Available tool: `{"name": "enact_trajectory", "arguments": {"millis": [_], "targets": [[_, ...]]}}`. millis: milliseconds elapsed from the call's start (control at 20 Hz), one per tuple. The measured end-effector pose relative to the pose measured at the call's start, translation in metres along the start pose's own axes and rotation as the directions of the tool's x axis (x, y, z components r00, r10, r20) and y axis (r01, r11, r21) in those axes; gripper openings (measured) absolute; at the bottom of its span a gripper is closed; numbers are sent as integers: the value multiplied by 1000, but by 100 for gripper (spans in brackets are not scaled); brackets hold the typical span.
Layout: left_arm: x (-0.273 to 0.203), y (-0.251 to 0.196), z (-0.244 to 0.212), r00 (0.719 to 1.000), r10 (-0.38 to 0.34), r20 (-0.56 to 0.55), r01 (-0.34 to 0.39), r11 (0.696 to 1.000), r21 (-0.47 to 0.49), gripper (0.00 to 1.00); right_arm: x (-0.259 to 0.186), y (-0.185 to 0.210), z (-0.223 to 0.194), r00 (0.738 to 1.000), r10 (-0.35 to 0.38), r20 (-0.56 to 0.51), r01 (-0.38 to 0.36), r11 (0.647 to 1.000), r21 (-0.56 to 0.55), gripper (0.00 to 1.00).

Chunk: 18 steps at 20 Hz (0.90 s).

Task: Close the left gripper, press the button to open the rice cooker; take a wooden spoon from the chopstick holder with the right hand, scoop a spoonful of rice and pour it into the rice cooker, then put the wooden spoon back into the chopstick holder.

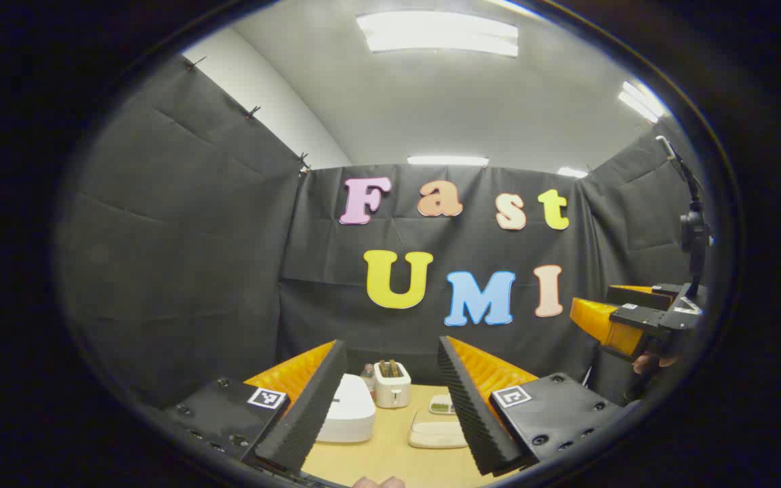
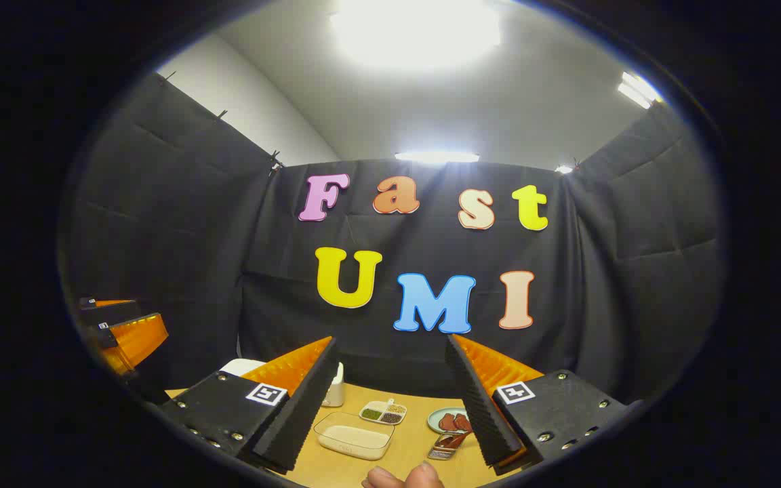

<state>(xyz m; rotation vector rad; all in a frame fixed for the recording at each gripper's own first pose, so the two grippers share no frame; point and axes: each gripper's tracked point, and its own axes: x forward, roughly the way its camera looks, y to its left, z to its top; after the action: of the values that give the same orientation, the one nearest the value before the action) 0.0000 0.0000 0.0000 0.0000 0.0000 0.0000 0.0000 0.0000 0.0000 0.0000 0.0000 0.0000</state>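
Wooden table (image 1: 390,451) inside black-draped booth — rice cooker (image 1: 348,410) lid down — both tools spread, empty.

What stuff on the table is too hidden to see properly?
- Rice cooker, left gripper view: the left claw finger covers its left side; the button can't be made out.
- Chopstick holder, right gripper view: mostly behind the right claw finger; no spoon can be told.
- Divided dish, left gripper view: contents too small.
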Motion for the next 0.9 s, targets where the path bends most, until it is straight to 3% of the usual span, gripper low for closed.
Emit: {"name": "enact_trajectory", "arguments": {"millis": [100,900], "targets": [[-2,-3,0,1000,0,-2,0,1000,6,93,1,0,-2,1000,4,-5,-4,1000,-1,96],[-3,-12,-1,1000,16,0,-16,1000,15,93,3,-15,-2,1000,5,0,-5,1000,5,96]]}}
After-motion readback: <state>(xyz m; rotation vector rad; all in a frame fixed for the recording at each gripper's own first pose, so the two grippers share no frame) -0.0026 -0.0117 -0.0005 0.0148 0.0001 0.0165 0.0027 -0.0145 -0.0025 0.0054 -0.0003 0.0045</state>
